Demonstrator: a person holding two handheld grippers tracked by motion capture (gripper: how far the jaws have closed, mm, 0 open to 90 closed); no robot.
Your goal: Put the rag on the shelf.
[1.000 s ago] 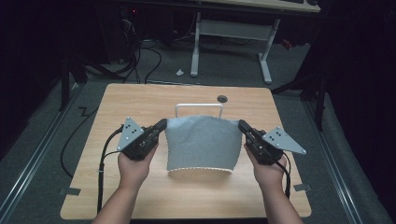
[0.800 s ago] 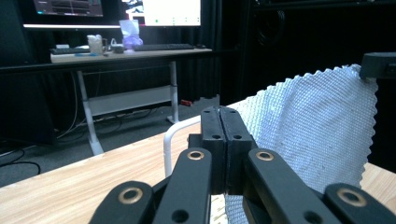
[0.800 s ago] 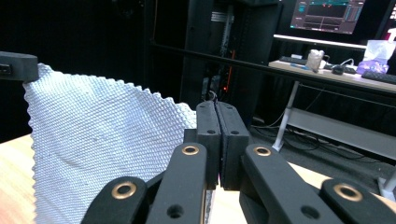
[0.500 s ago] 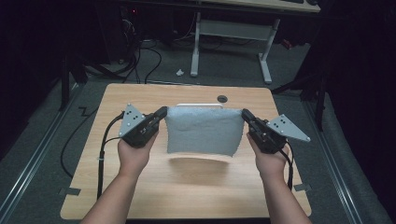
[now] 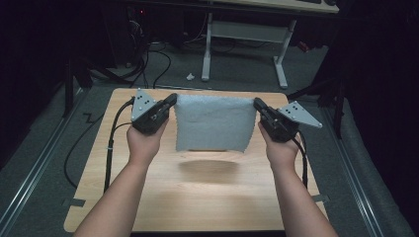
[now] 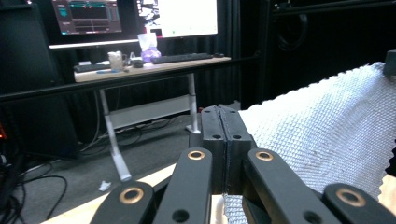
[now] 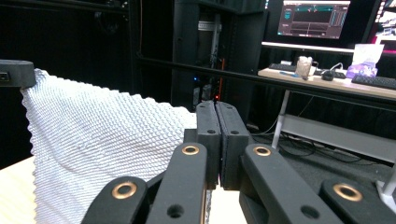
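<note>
A grey woven cloth [image 5: 212, 123] hangs in the air above the wooden table [image 5: 197, 192], stretched between my two grippers. My left gripper [image 5: 171, 101] is shut on the cloth's upper left corner. The right gripper [image 5: 257, 104] is shut on its upper right corner. In the left gripper view the jaws are pressed together [image 6: 225, 122] with the cloth [image 6: 327, 135] spreading away to the right. In the right gripper view the closed jaws [image 7: 217, 122] pinch the cloth [image 7: 102, 144], which spreads to the left. The cloth's lower edge hangs free and casts a shadow on the table.
A white-legged desk [image 5: 247, 34] stands behind the table, with cables [image 5: 148, 59] on the floor beside it. Monitors [image 6: 135, 16] and a keyboard [image 6: 187, 57] sit on that desk. Black cables [image 5: 111, 143] trail from each gripper across the table's sides.
Both grippers have risen and moved away from the person, lifting the cloth off the table. It lay flat a second ago and now hangs upright between them.
</note>
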